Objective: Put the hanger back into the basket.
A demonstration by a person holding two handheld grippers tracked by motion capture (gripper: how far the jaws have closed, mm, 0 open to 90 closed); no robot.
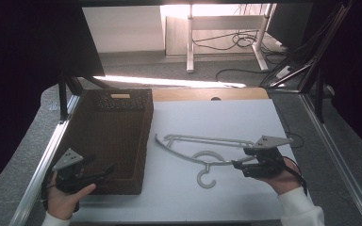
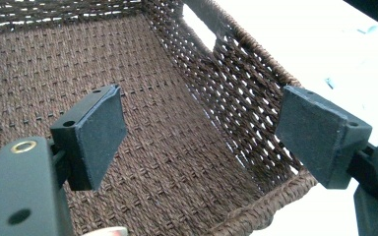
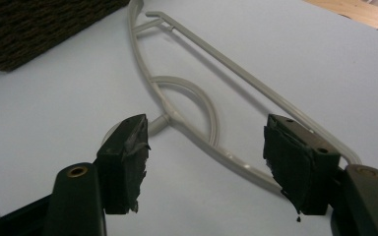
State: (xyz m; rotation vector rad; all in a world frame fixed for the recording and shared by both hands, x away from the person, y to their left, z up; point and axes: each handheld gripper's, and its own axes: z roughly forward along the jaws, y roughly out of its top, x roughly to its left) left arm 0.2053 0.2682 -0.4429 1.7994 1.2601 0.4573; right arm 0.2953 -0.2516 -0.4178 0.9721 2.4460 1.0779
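White tabletop [image 1: 245,122]; grey carpet [image 1: 169,66] beyond.

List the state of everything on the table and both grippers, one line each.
Basket: upright, empty inside.
Hanger: lying flat on the table, ungripped.
Left gripper: open, over the basket's near end.
Right gripper: open, jaws either side of the hanger's arm.
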